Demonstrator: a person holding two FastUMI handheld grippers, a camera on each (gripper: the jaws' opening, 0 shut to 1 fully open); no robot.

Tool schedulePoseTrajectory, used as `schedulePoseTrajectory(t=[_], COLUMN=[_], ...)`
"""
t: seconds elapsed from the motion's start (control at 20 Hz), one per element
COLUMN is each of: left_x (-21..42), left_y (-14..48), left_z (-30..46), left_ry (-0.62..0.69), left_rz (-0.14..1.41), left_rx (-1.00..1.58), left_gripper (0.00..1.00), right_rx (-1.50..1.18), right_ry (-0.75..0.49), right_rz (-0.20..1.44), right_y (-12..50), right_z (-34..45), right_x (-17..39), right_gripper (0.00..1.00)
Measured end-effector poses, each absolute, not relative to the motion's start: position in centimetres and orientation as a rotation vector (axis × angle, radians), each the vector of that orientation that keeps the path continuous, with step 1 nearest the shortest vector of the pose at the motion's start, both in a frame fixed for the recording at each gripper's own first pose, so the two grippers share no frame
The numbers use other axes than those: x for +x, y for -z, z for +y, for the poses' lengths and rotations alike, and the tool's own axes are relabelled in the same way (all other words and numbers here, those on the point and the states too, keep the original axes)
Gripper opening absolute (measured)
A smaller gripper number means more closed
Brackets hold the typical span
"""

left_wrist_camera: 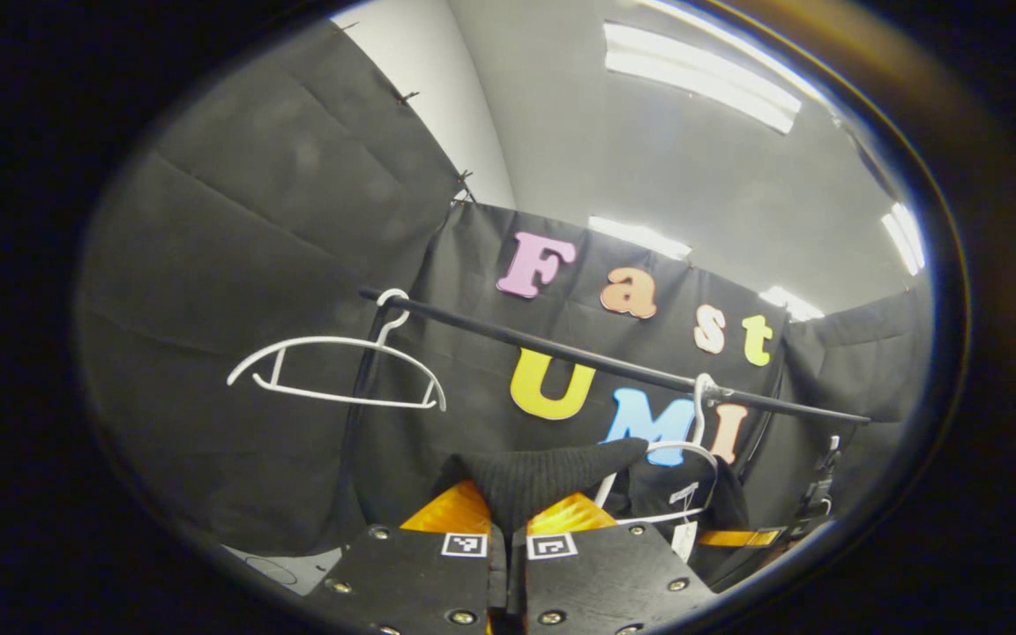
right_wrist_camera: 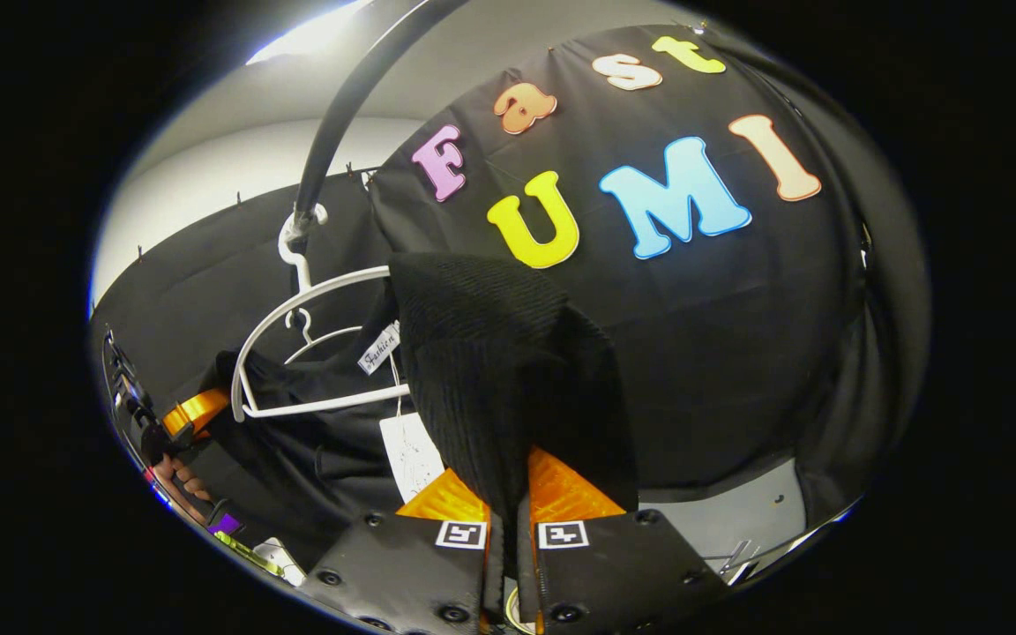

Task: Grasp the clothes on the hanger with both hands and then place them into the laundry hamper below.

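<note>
- left gripper view: bare white plastic hanger [left_wrist_camera: 336,370] on black rail [left_wrist_camera: 614,362]
- left gripper [left_wrist_camera: 506,520], right gripper [right_wrist_camera: 505,498] both clamped on black ribbed knit garment [right_wrist_camera: 499,353], fabric pinched between orange fingers [right_wrist_camera: 451,498]

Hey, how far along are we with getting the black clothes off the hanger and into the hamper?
Done: both grippers have hold of the black garment; the left gripper and the right gripper are each shut on a fold of it. In hand: pulling it free, since part of it is draped at the white hanger on the rail. Left: lowering it into the hamper.
</note>
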State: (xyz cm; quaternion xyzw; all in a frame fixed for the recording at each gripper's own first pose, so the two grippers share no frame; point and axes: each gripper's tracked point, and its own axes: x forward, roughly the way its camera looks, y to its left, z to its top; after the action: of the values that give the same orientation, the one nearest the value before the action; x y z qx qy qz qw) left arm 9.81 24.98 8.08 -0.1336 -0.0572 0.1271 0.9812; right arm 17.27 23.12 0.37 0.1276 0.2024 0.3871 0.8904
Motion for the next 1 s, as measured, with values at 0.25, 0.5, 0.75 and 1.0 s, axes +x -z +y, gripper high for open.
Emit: schedulePoseTrajectory(t=[0.25,0.5,0.75,1.0], left_x=[9.8,9.7,9.0,7.8], left_y=[-7.9,-7.8,-9.0,-11.5], left_z=[25.3,25.2,25.7,26.7], left_ry=[-0.29,-0.279,-0.263,-0.241], left_rz=[-0.114,-0.121,-0.117,-0.146], left_rx=[-0.26,-0.292,-0.198,-0.103], left_gripper=[0.01,0.01,0.01,0.0], right_rx=[0.263,0.263,0.239,0.215], right_ry=[-0.858,-0.819,-0.64,-0.515], right_rz=[0.482,0.408,0.271,0.09], right_y=[0.5,0.5,-1.4,-5.8], right_z=[23.0,23.1,21.8,21.4], right_x=[16.4,18.8,23.0,30.0], right_gripper=[0.24,0.0,0.01,0.0])
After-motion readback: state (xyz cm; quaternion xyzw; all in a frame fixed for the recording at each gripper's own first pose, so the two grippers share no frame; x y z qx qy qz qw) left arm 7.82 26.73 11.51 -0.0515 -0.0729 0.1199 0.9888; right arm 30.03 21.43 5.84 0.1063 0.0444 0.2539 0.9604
